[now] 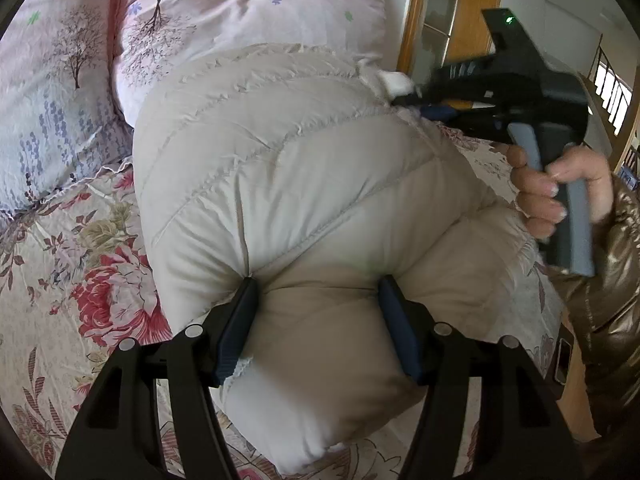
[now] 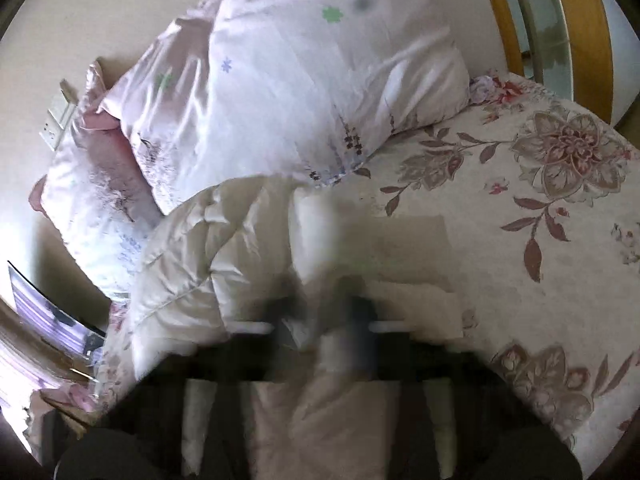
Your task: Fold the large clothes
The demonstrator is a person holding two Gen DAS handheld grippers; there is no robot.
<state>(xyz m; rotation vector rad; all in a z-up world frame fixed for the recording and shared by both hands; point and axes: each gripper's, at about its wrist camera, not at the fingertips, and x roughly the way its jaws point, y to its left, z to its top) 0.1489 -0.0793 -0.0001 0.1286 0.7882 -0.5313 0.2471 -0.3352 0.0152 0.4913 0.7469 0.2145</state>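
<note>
So there's a big puffy beige down jacket bunched up on a bed with a floral bedspread, and it's lying right up against a pale pink pillow printed with little trees and flowers. The left hand-held gripper has its two blue-padded fingers spread fairly wide and pressed into a thick fold at the near end of the jacket, so it's clamped on that padded bulk. The right hand-held gripper shows up at the right of the left wrist view, held by a hand coming out of a shiny brown puffer sleeve. Its tips are drawn nearly together and pinch a small bit of white fabric at the jacket's far edge, up near the pillow. The right wrist view is badly smeared, so the fingers there are just dark blurs with pale jacket fabric between them. A wooden frame stands behind the bed
</note>
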